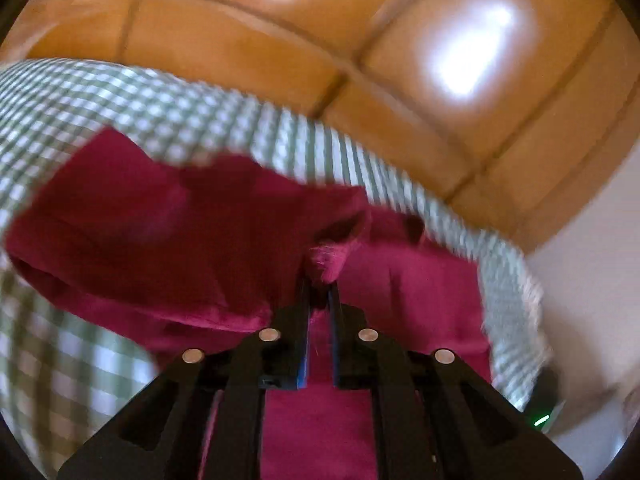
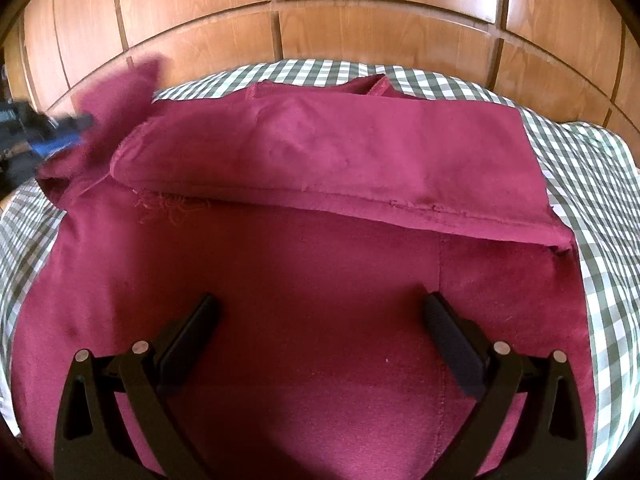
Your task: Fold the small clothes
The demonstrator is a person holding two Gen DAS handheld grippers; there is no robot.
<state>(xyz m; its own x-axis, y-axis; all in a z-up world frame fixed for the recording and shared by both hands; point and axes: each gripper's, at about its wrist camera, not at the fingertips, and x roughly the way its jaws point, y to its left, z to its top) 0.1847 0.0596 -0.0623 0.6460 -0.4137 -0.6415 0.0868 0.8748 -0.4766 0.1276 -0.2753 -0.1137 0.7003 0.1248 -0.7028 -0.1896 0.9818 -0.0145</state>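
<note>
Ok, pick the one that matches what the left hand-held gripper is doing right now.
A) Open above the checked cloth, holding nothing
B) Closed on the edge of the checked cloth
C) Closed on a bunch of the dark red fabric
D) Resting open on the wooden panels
C: in the left wrist view the left hand-held gripper has its fingers nearly together with a tuft of the dark red garment pinched at their tips, above the checked cloth.

My left wrist camera looks steeply down, close over the red cloth [image 1: 160, 240], blurred and tilted. My right wrist camera looks down from nearer me. Both share cloth, checked sheet [image 2: 580, 168], wooden panels [image 2: 360, 28].
</note>
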